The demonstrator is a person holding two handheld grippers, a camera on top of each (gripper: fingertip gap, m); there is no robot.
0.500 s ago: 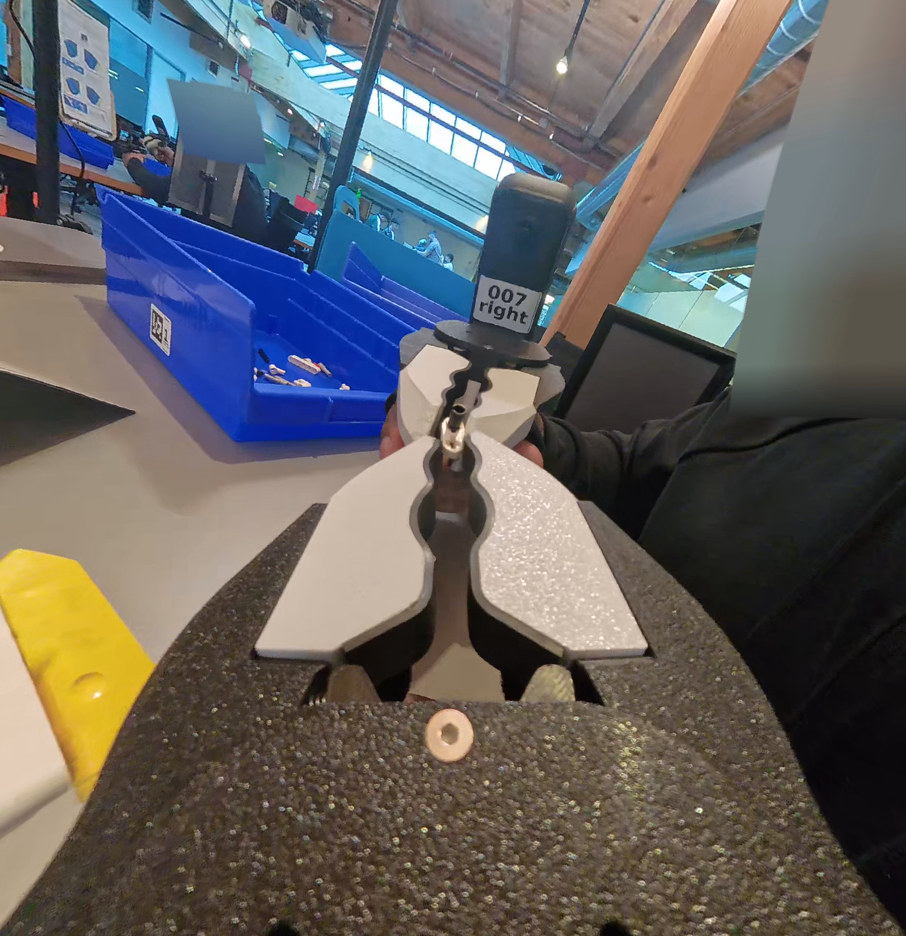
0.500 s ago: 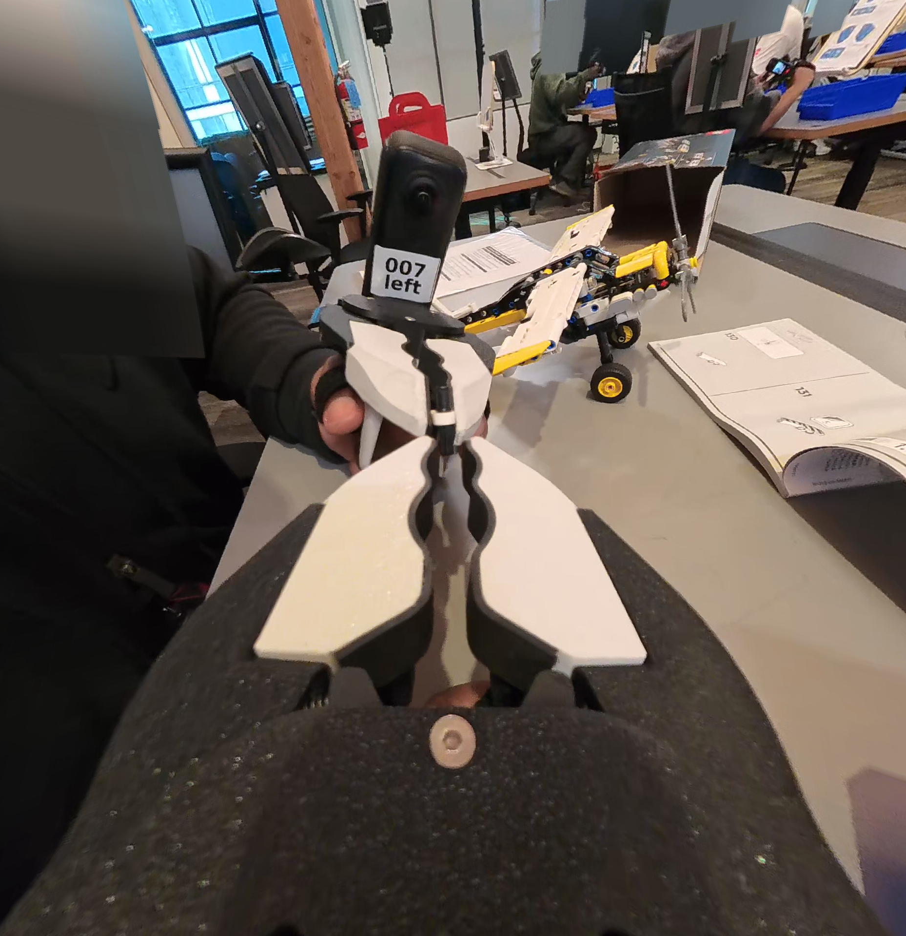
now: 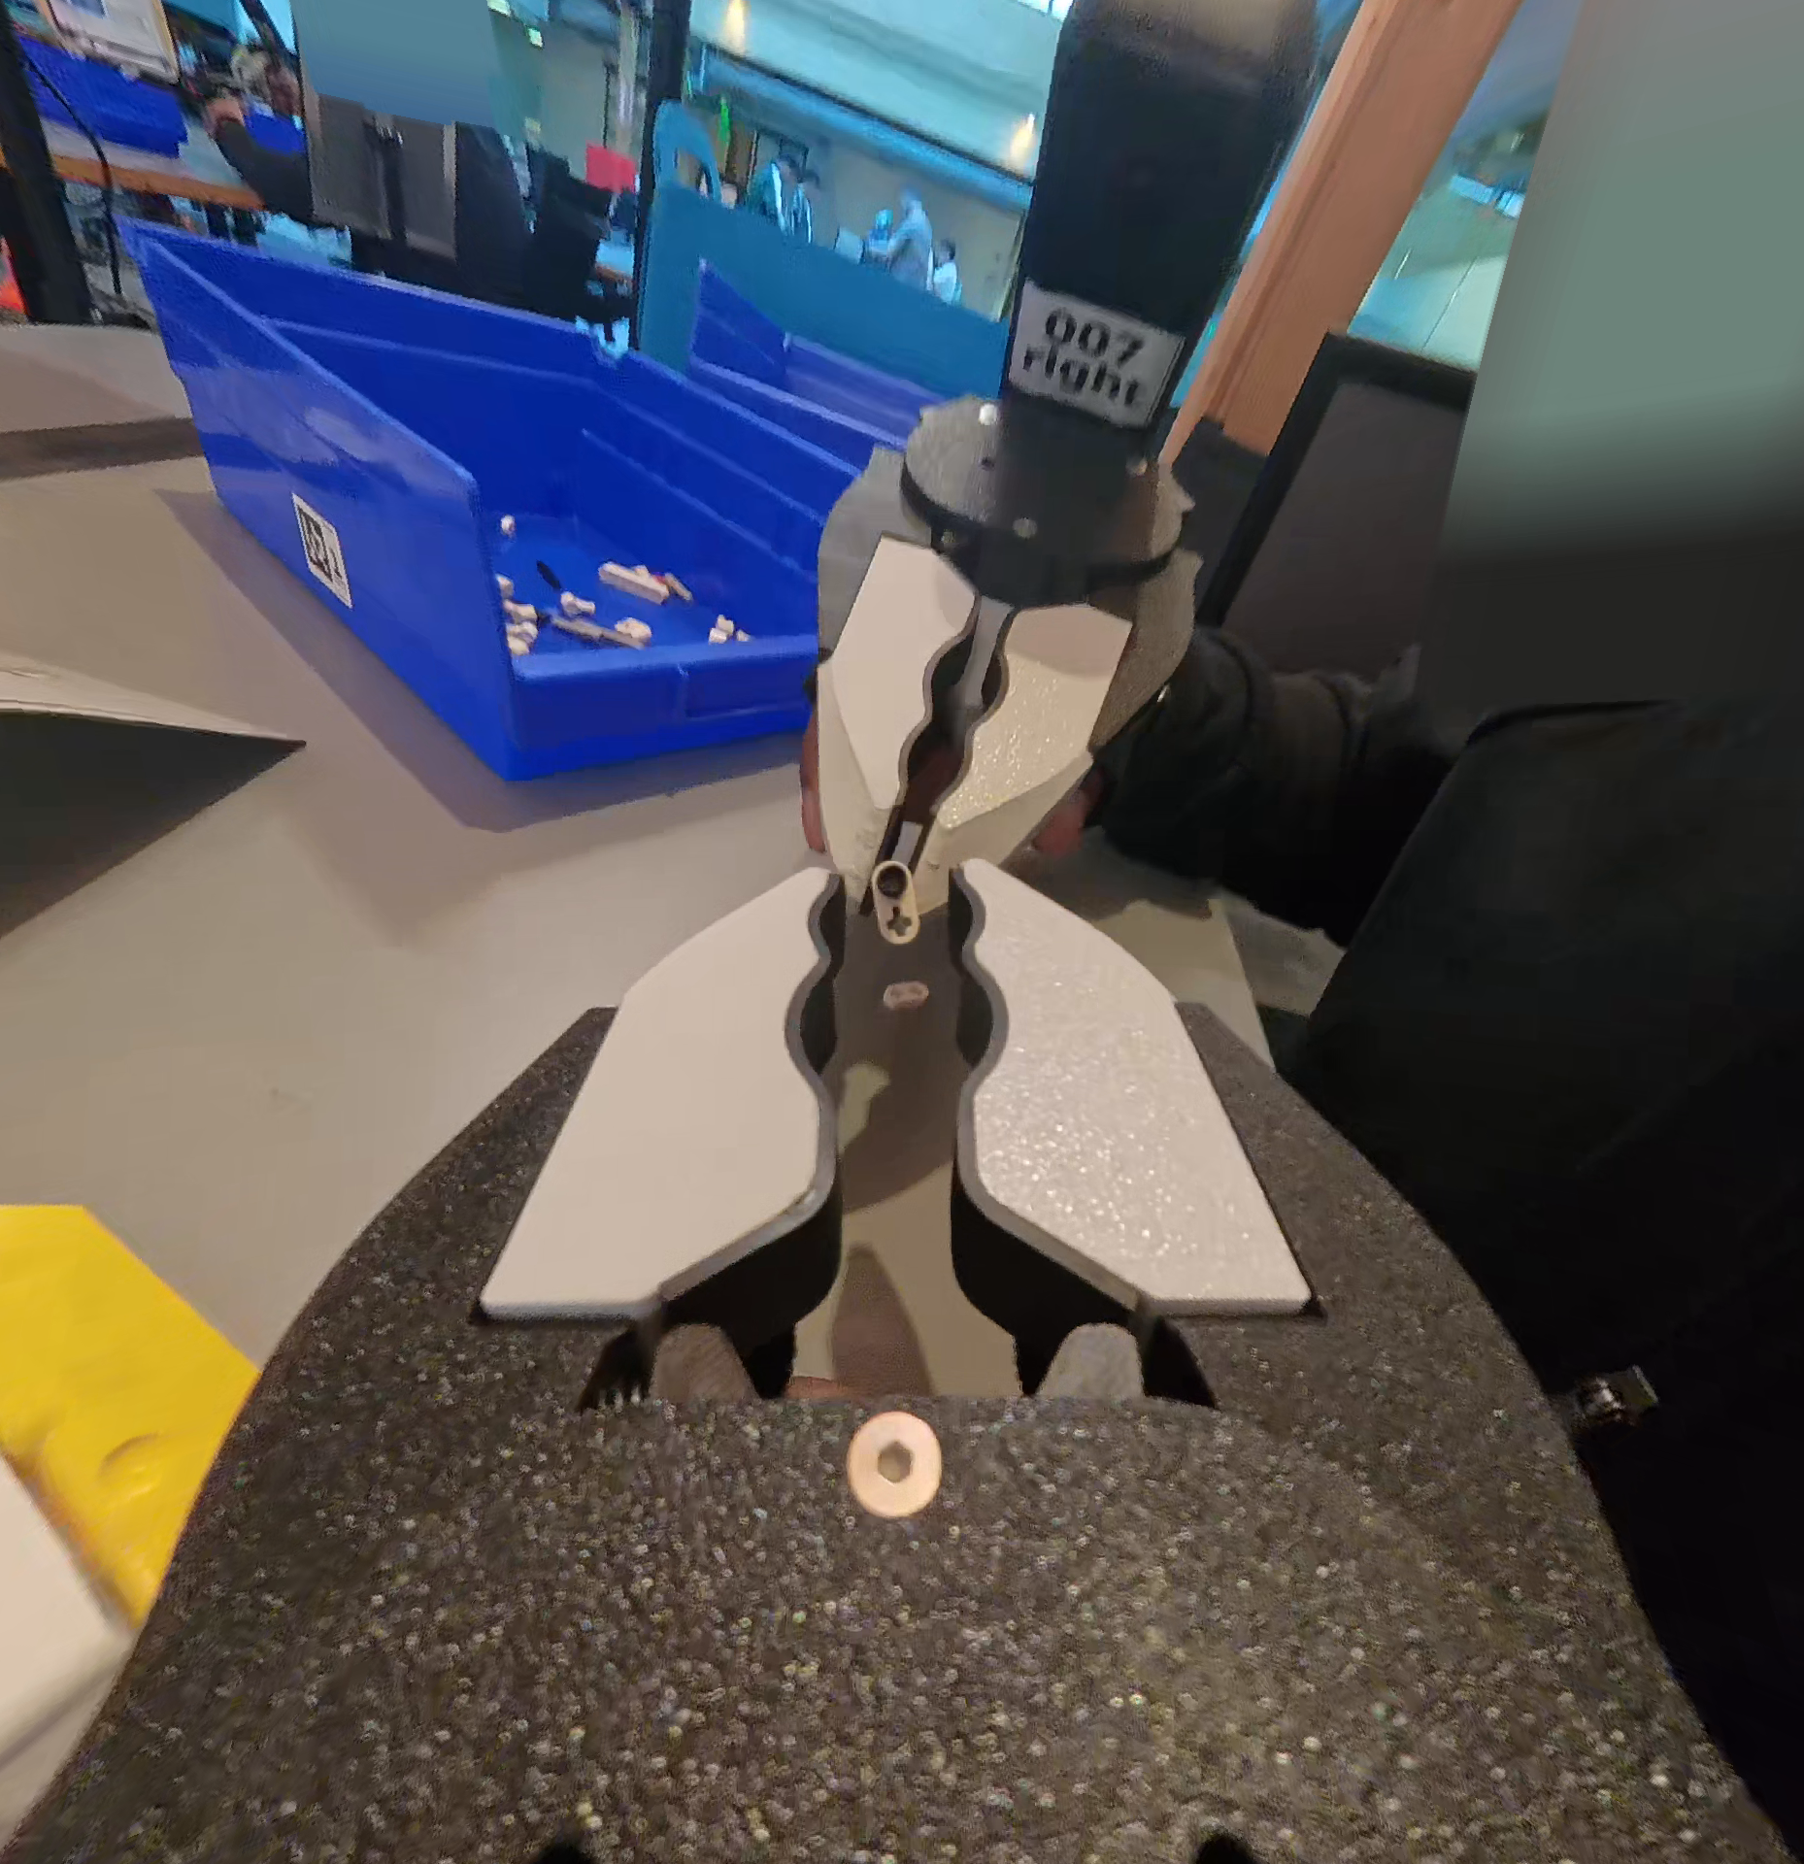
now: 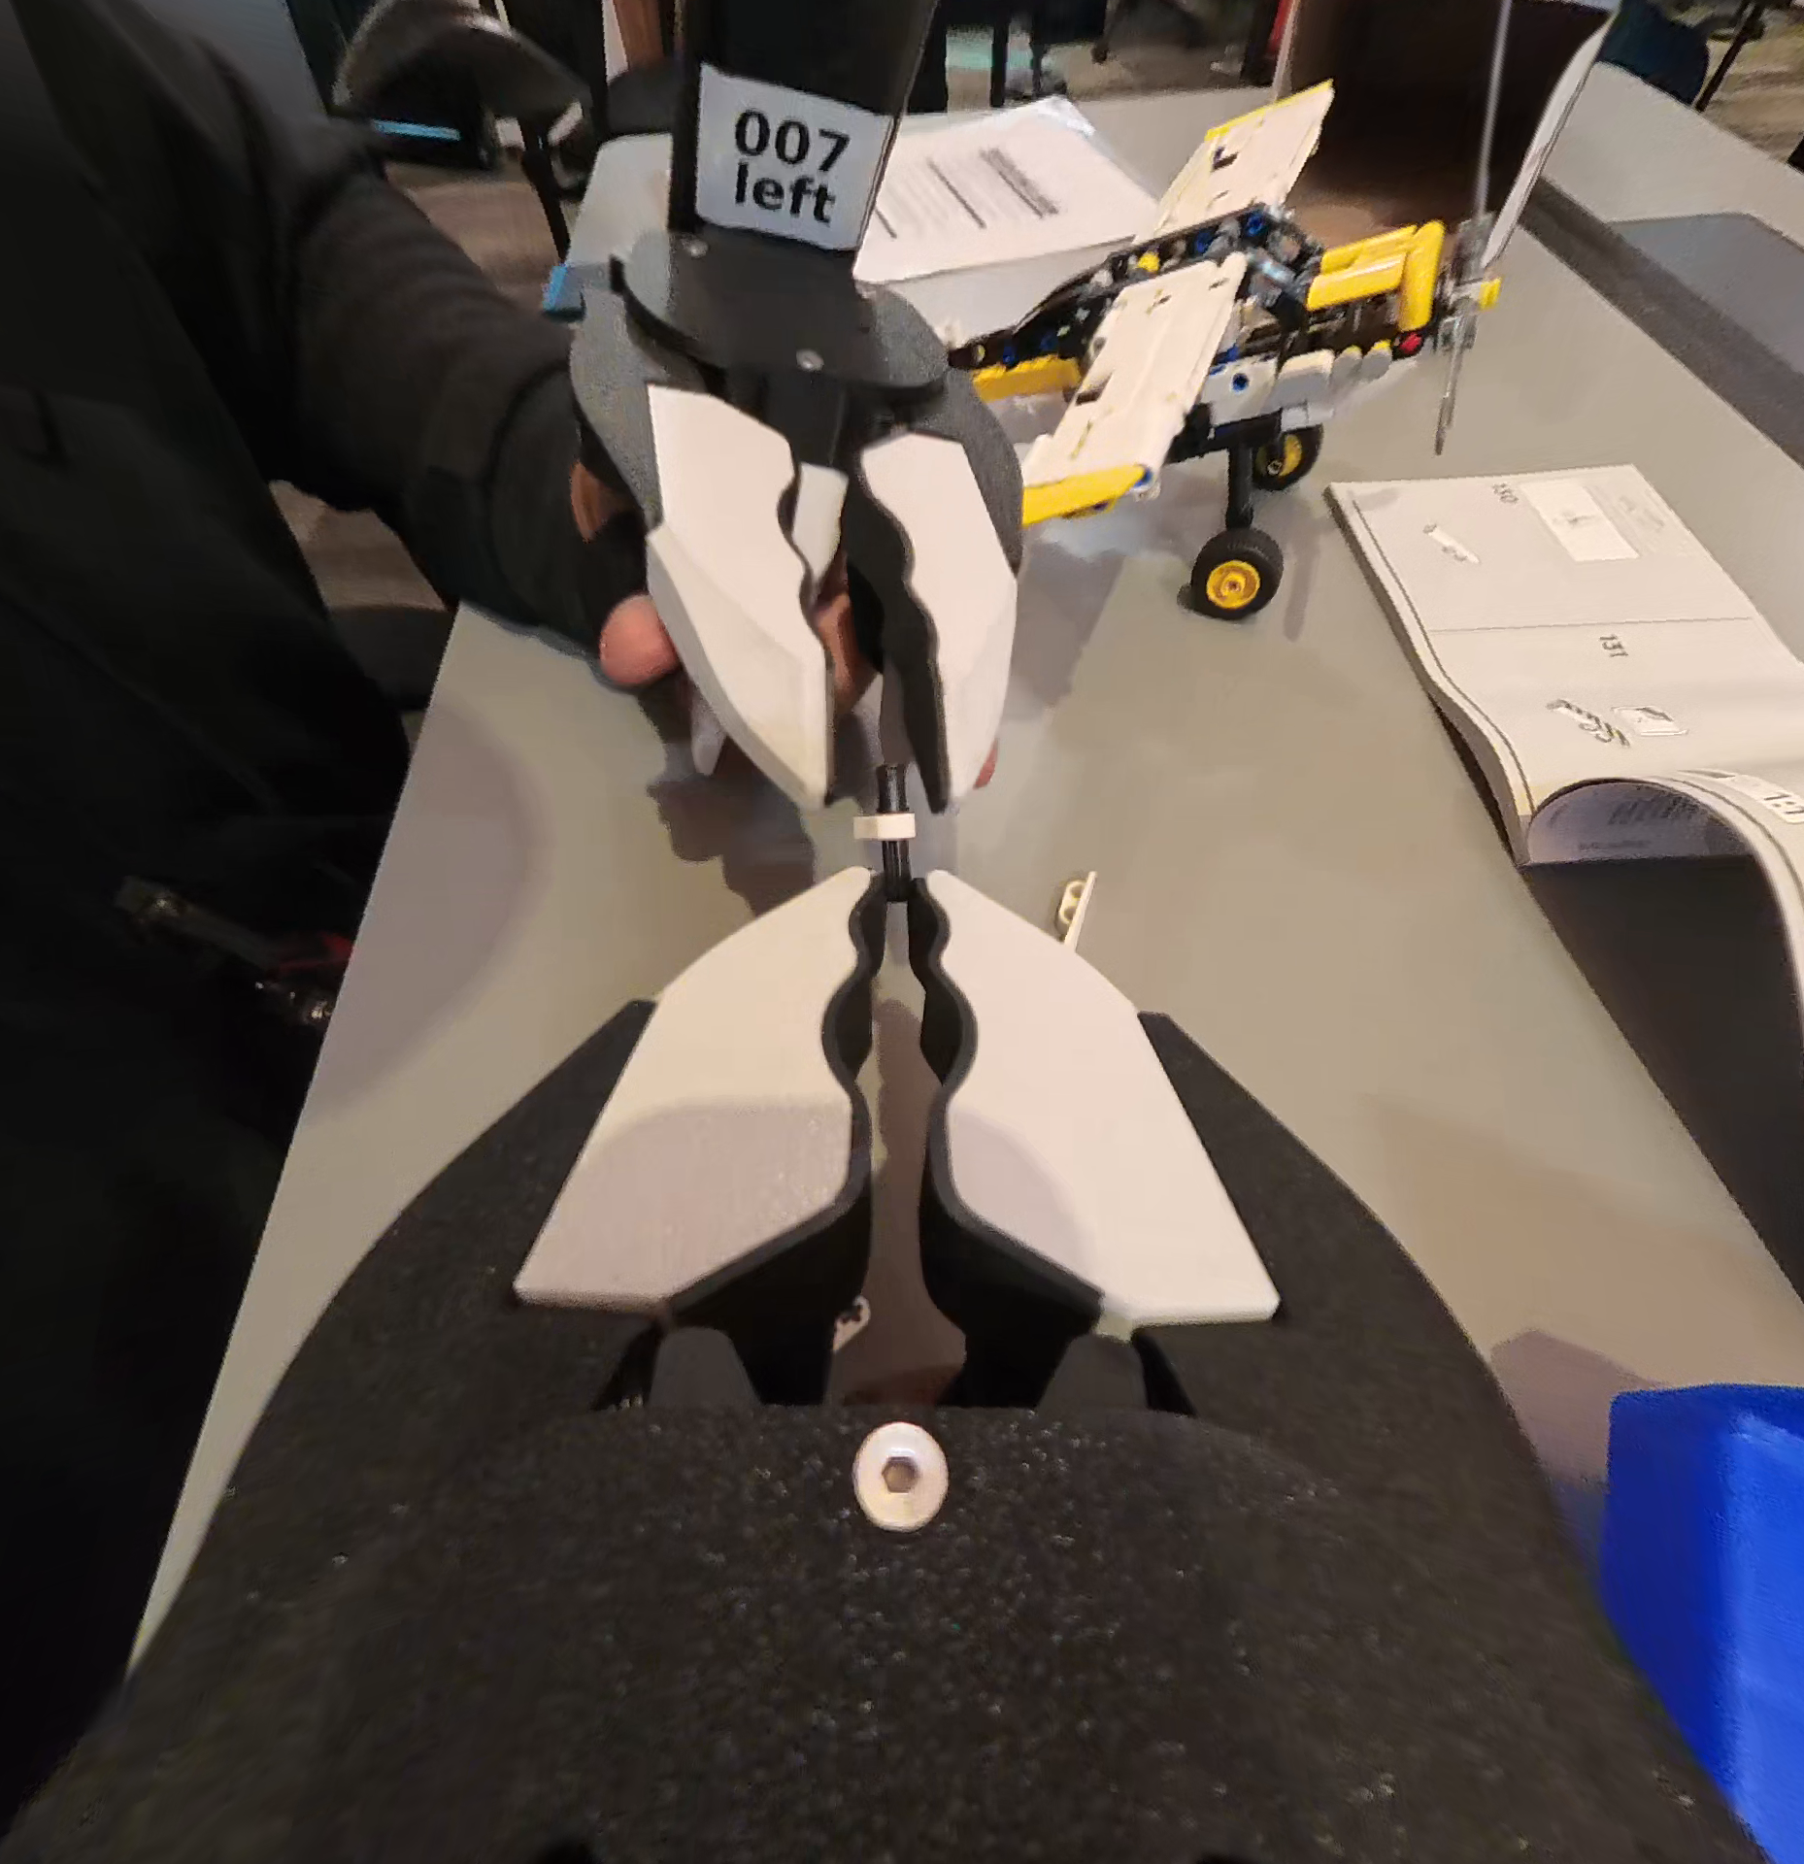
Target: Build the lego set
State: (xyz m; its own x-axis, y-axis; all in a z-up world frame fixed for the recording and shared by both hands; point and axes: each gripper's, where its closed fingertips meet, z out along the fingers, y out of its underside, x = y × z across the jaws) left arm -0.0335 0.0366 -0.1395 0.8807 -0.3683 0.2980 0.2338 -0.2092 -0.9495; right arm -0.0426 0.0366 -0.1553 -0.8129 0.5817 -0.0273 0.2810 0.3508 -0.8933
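Left wrist view shows the left claw [image 3: 896, 876] standing open, its two pale fingers [image 3: 716, 1089] apart with clear space on either side of a small white connector [image 3: 896, 901] that sits between their tips. Half a second ago these fingers were nearly closed about that piece; now they have let go of it.

The right claw [image 3: 893, 857], facing it from the far side, has done the opposite. It was wider before and is now pinched tight. The right wrist view makes this plain: the right claw [image 4: 893, 883] grips a thin black pin [image 4: 890, 857] at its very tips, and the white connector [image 4: 883, 827] is threaded on that pin just beyond them. The pin's far end reaches in between the parted fingers of the left claw [image 4: 878, 792]; I cannot tell whether it brushes one pad there.

So the pin and connector, held up over the grey counter [image 4: 1281, 908], have passed from the left claw to the right.

Nearby, a loose white piece [image 4: 1075, 901] lies on the counter just right of the right claw. A white and yellow model plane [image 4: 1180, 333] and an open booklet [image 4: 1584, 656] sit farther off. A blue bin [image 3: 394, 484] of small parts stands at the far left.
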